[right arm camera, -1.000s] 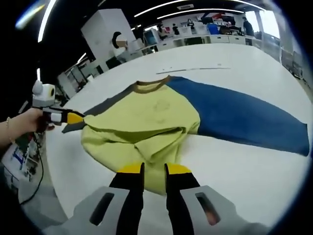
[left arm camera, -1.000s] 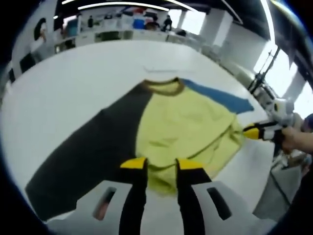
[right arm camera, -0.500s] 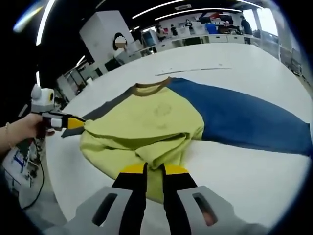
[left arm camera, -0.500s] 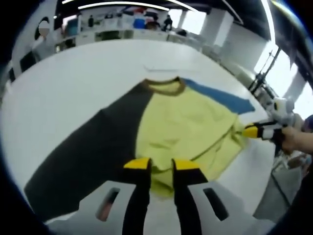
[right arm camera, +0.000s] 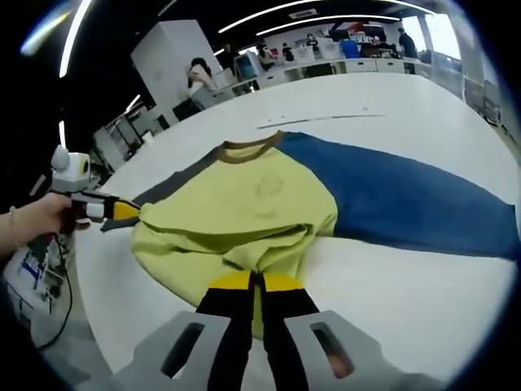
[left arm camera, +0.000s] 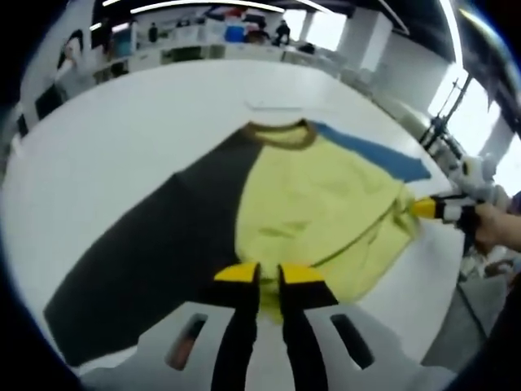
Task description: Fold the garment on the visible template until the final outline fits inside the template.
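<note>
yellow-green fabric is where it's all happening. the garment lies flat on the white table, a tee-style top with a yellow-green body, a brown collar at about 12 o'clock in both views, a blue sleeve running off toward 3 o'clock in the right gripper view and a dark sleeve stretching to 8 o'clock in the left gripper view.

what changed: over the last second both sets of jaws have gone from clearly gapped to nearly together. the left gripper now has its yellow tips pinched on the hem at 6 o'clock of its own view, only a sliver of cloth between them. the right gripper did the same, tips pressed together on the bunched bottom edge at its 6 o'clock. you can see each one from the other's camera too, beak touching the hem with a hand behind it, at 3 o'clock in the left gripper view and 9 o'clock in the right gripper view.

so my read is both bottom corners are grabbed and the first fold can start, probably lifting the hem up toward the collar. nothing's folded yet, sleeves are both fully out. i can't make out a template outline under the garment, just a faint line on the table past the collar, so can't say how it sits against it.
</note>
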`<state>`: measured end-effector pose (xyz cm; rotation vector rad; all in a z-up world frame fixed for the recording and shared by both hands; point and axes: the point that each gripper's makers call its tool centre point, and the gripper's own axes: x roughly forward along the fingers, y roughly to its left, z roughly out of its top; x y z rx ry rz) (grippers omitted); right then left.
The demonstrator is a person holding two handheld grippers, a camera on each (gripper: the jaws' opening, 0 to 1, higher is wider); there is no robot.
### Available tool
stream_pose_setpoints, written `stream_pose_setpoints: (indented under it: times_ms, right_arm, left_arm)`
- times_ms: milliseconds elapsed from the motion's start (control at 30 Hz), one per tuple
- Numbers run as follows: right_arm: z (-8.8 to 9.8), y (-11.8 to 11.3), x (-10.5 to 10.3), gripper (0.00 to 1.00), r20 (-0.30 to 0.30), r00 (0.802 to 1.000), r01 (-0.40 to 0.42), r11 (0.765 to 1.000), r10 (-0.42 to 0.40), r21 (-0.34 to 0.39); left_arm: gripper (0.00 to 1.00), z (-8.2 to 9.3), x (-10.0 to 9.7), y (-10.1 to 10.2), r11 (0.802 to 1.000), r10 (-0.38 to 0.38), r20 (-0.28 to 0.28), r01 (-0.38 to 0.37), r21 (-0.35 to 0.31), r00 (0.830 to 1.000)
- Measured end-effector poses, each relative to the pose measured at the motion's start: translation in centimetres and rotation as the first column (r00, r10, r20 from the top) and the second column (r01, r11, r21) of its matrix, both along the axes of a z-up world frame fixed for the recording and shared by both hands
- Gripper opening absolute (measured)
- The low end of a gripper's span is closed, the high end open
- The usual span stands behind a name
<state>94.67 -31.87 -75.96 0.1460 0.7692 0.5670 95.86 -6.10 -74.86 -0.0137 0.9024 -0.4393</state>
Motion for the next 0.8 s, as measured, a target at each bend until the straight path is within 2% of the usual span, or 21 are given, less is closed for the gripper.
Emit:
stream_pose_setpoints:
  times_ms: [300, 467, 633, 800]
  right_arm:
    - [0.37, -0.26, -0.02, 0.02, 0.018, 1.0, -0.006, 1.0, 0.006, -0.007]
    - [0.32, -0.37, -0.11, 0.02, 0.016, 1.0, -0.007, 1.0, 0.007, -0.009]
    - [0.27, -0.32, -0.18, 0.02, 0.014, 1.0, -0.006, 1.0, 0.007, -0.009]
    - [0.21, -0.42, -0.15, 0.02, 0.014, 1.0, -0.008, 1.0, 0.008, -0.011]
  left_arm:
    - [0.0, -0.73, -0.45, 0.4, 0.999, 0.003, -0.019, -0.002, 0.039, 1.0]
    - [0.16, -0.41, -0.4, -0.07, 1.0, 0.029, -0.022, -0.029, -0.005, 0.999]
    - [0.25, -0.32, -0.67, -0.05, 0.999, 0.046, -0.025, -0.045, 0.019, 0.999]
    - [0.22, -0.11, -0.78, -0.23, 0.999, 0.047, -0.024, -0.047, 0.004, 0.999]
